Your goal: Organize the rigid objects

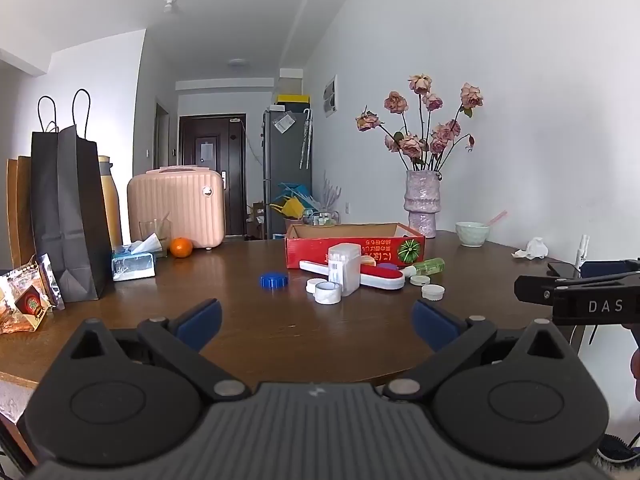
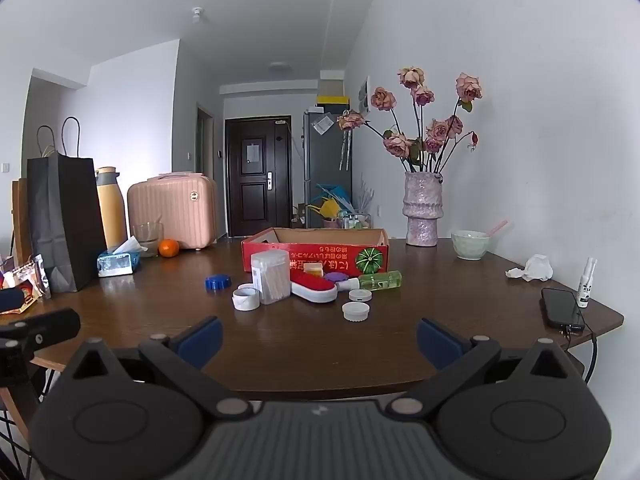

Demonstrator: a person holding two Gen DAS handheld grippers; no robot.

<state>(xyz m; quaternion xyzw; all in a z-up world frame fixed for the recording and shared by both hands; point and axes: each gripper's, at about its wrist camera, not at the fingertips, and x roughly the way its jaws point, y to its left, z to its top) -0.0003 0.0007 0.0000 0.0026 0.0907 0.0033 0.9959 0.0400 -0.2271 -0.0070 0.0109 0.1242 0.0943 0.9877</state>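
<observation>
2 hand-held black plastic grippers with blue finger pads hover side by side, both angled slightly downward. The left gripper (image 1: pixel 316 320) has its jaws spread wide with nothing between them, its blue pads (image 1: pixel 199 322) well apart. The right gripper (image 2: pixel 318 326) is likewise spread wide and holds nothing, its blue pads (image 2: pixel 440 342) far apart. From the left wrist view, the right gripper's black body juts in at the right edge, with a sliver of the person's hand (image 1: pixel 635 364) below it.
</observation>
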